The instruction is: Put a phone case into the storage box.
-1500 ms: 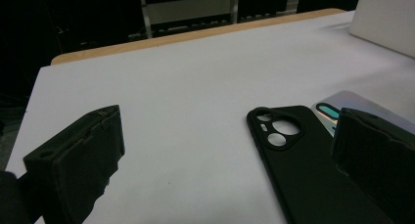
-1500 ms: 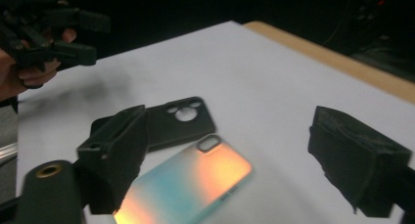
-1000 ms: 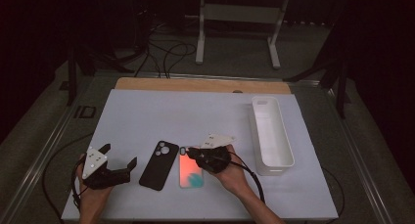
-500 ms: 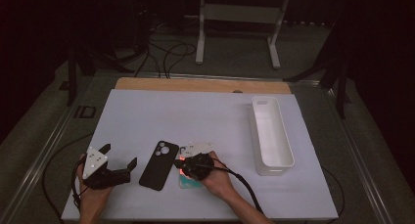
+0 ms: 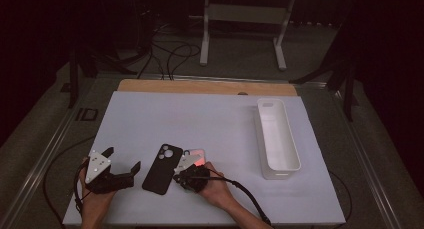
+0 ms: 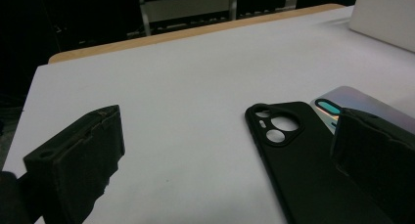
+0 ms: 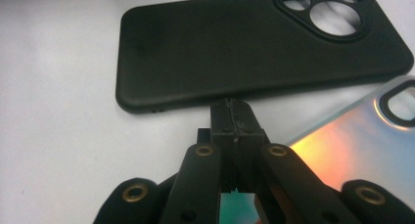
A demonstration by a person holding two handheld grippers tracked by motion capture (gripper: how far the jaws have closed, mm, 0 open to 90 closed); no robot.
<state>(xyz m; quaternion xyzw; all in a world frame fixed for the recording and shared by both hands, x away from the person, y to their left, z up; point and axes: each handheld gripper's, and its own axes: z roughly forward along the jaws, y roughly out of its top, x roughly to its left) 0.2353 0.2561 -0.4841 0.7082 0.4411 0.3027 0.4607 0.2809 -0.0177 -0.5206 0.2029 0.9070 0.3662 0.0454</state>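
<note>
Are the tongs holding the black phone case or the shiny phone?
Neither. The left tongs are wide open over the table. The right tongs are shut with nothing between them, tips down between the black phone case and the shiny phone.

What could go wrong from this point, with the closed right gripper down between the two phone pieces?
1. The right gripper, jaws shut, sits at the black case's long edge; pushing further may slide the case away.
2. Its body overlaps the iridescent phone and may scrape or drag it.
3. The left gripper is open beside the case, bracing nothing.
</note>
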